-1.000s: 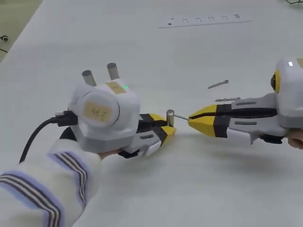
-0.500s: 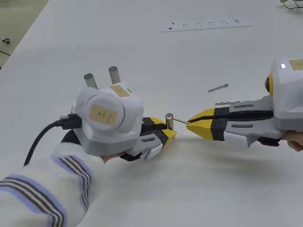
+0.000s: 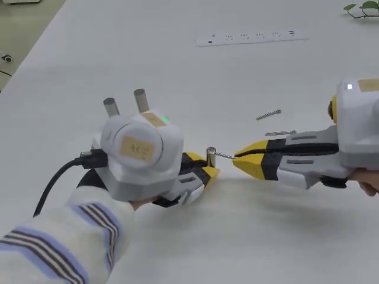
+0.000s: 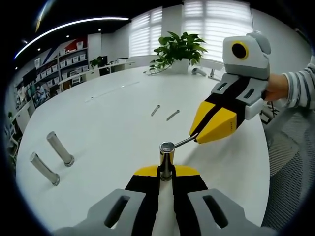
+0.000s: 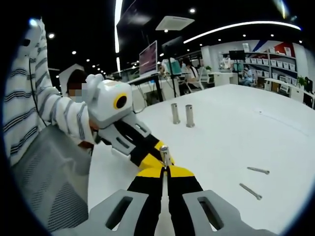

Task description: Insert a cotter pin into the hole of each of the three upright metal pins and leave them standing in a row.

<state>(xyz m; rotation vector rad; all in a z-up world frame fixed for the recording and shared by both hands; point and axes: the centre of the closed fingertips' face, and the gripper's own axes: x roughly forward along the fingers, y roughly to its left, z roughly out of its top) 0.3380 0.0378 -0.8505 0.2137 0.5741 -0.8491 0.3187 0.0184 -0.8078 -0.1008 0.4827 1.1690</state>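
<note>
My left gripper (image 3: 207, 170) is clenching the upright metal pin (image 3: 211, 155). My right gripper (image 3: 236, 158) is pinching a cotter pin (image 3: 224, 156), whose tip is reaching that metal pin near its top.

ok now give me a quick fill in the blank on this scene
The left gripper is shut on a short upright silver metal pin, and ___ other silver pins stand free on the white table.
The right gripper holds a thin metal cotter pin at the held pin's ___ end.
Two loose cotter pins lie nearer the ___ gripper.
Missing words: two; top; right
</note>
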